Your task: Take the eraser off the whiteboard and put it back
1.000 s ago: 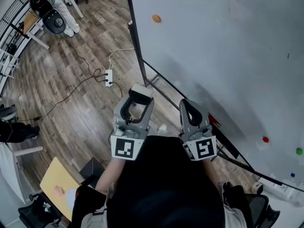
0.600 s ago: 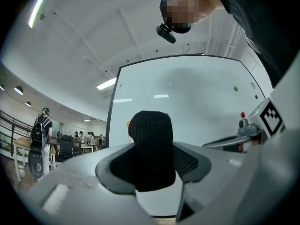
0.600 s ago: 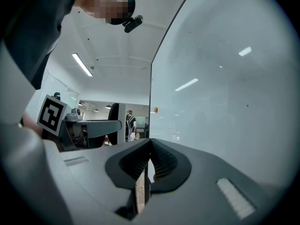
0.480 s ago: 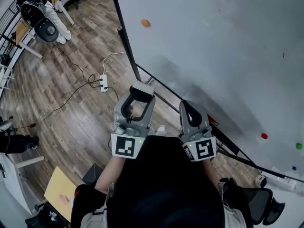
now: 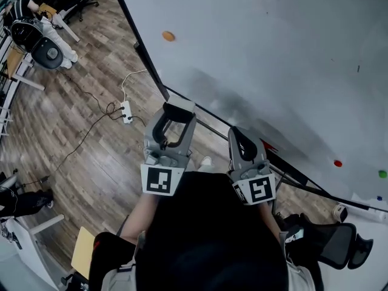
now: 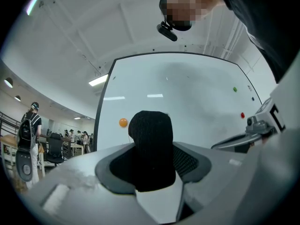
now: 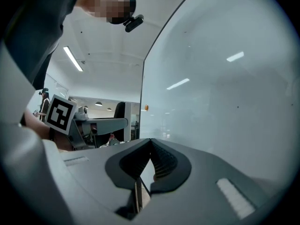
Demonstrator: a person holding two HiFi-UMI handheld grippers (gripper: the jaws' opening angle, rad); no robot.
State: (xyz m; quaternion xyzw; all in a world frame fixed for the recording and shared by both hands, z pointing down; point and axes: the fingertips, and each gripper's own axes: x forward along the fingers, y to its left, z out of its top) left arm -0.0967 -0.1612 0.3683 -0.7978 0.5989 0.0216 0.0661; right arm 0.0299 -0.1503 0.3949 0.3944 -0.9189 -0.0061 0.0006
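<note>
1. Your right gripper (image 7: 150, 149) sits lower centre-right in the head view. Its fingers (image 7: 164, 163) are closed on each other with nothing between them. I judge it is the idle hand, kept alongside and out of the working line.
2. Your left gripper (image 5: 178, 117) sits lower centre-left in the head view. Its fingers (image 6: 117, 163) stand wide and are clamped on the eraser (image 6: 151, 149). The wide setting follows from the eraser's breadth.
3. In the left gripper view the eraser stands upright at frame centre. It fills the gap from pad to pad, its dark woven-looking top rises above the fingers, and a pale part shows beneath.
4. The whiteboard (image 5: 273, 53) fills the upper right of the head view. The eraser is off it, held near the board's lower-left corner. I judge the removal is done and the return is outstanding. The level carry suits pressing it flat against the board.
5. An orange magnet (image 5: 168, 36) sits at the board's upper left. A red magnet (image 5: 337, 163) and a green magnet (image 5: 382, 174) sit at the right edge, well apart from the eraser.
6. The wooden floor (image 5: 79, 144) lies at left, with a power strip (image 5: 126, 112) on it.
</note>
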